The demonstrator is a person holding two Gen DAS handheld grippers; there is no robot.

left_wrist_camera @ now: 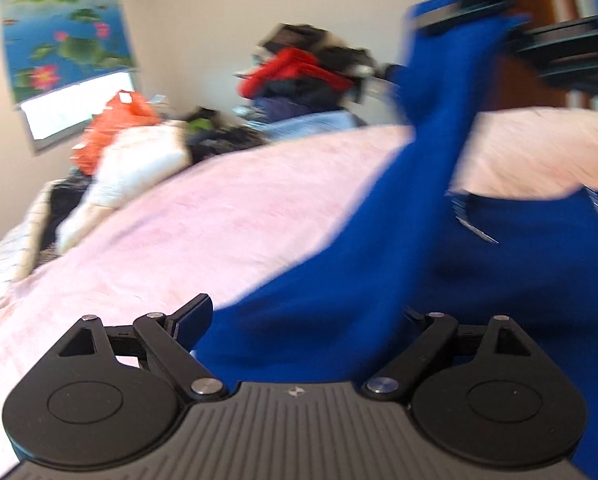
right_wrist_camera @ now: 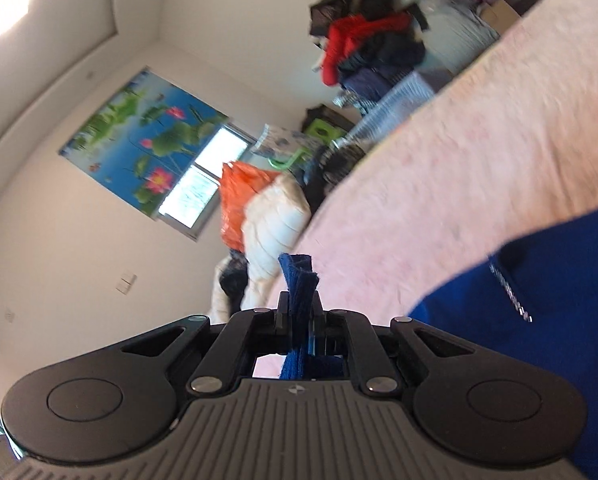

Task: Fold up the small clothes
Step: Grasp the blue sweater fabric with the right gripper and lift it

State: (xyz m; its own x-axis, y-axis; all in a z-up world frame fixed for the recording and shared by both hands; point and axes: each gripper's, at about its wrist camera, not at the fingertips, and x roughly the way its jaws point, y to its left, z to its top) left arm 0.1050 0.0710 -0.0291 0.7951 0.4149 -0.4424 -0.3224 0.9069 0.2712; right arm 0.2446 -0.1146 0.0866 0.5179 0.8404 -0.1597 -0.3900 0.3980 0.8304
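- A bed covered by a pale pink fleecy blanket [left_wrist_camera: 235, 216] is seen in both views as the working surface; it is blurred in the left wrist view.
- A light grey wall is noted behind the bed, carrying a roller blind printed with lotus flowers and pads [right_wrist_camera: 139, 140], drawn partly down over a bright window [right_wrist_camera: 203, 176].
- A heap of clothes, a red garment [right_wrist_camera: 355, 36] uppermost, is piled beyond the far edge of the bed.
- An orange plastic bag [left_wrist_camera: 115, 128] and a cream quilted item [right_wrist_camera: 275, 216] are found beside one another at the bed's far end; the bag's contents cannot be made out.
- The blue garment [left_wrist_camera: 379, 272] is spread partly on the blanket, with one portion drawn up off it towards the upper right of the left wrist view; pale printing shows near a dark opening in it.
- The left gripper [left_wrist_camera: 303, 320] is held with its jaws spread wide; blue cloth lies between them, but contact with the pads cannot be confirmed.
- The right gripper [right_wrist_camera: 299, 312] is pressed together on an edge of the blue garment, a tuft of which stands up past the fingertips.
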